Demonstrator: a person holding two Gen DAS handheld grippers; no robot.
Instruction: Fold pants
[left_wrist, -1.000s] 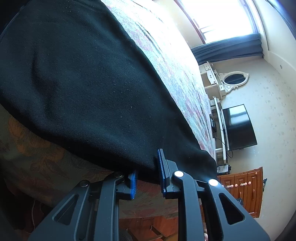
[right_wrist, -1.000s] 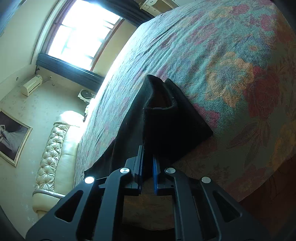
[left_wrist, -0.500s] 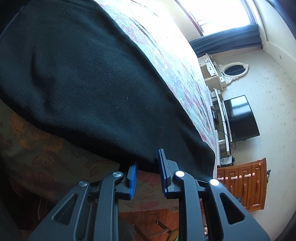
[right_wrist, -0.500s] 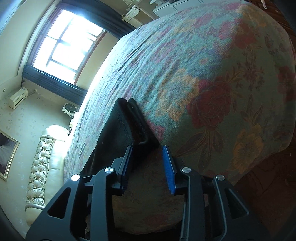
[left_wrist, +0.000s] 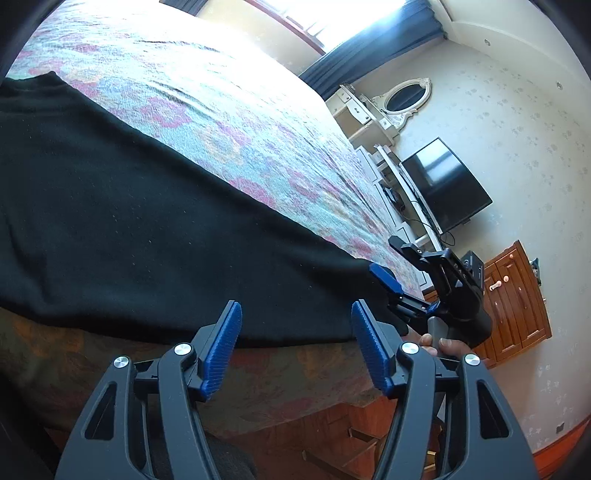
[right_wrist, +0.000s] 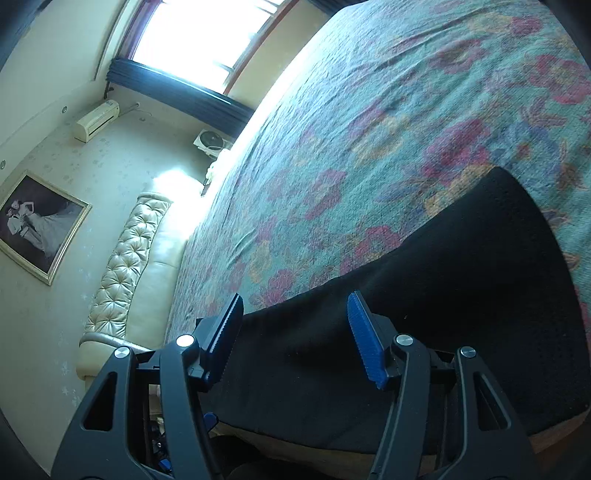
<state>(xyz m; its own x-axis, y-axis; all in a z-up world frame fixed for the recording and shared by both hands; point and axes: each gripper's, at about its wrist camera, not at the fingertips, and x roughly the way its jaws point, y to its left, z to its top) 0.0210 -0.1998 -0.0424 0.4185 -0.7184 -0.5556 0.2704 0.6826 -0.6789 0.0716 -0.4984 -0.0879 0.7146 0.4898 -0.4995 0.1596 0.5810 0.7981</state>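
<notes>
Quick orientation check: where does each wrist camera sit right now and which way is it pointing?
Left wrist: on the left gripper, open, facing the black pants at the bed edge; right gripper and hand show.
Right wrist: on the right gripper, open over the pants, facing headboard and window.
Shared: pants, bed.

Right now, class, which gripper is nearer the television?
Right. The right gripper is open at the end of the pants toward the television; the left gripper is open farther from it, along their near edge.
</notes>
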